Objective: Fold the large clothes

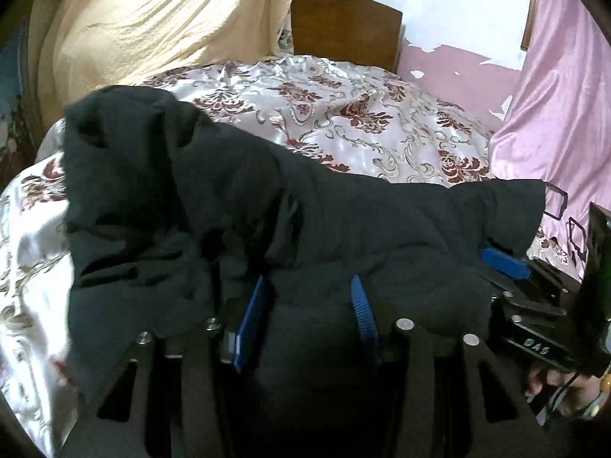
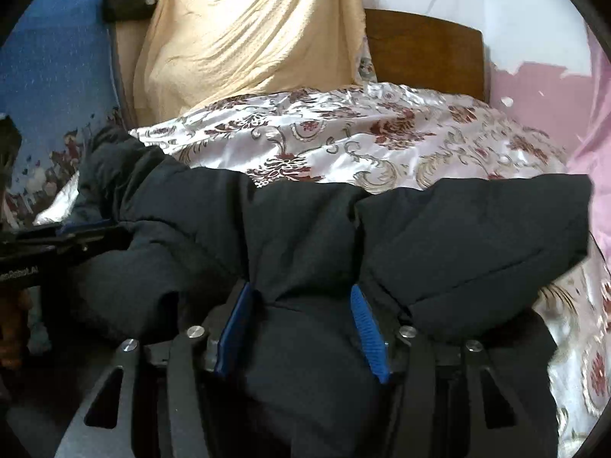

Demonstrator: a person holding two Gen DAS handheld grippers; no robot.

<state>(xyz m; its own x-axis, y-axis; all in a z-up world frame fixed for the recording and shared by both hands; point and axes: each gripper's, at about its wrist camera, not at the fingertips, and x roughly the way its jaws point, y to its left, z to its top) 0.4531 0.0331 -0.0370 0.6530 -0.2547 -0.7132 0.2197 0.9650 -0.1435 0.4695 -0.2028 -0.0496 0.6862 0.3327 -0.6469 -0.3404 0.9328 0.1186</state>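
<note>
A large black padded jacket (image 1: 236, 210) lies bunched on a floral satin bedspread (image 1: 343, 114). My left gripper (image 1: 307, 297) has its blue pads either side of a thick fold of the jacket and is shut on it. My right gripper (image 2: 305, 305) is likewise shut on a thick fold of the same jacket (image 2: 458, 236), with a flap hanging over to the right. The right gripper also shows at the right edge of the left wrist view (image 1: 508, 267). The left gripper's body shows at the left edge of the right wrist view (image 2: 57, 240).
A yellow cloth (image 1: 160, 30) hangs behind the bed at the left. A brown wooden headboard (image 1: 343, 23) stands at the back. Pink satin fabric (image 1: 561, 114) hangs at the right. A blue patterned wall (image 2: 53, 87) is at the left.
</note>
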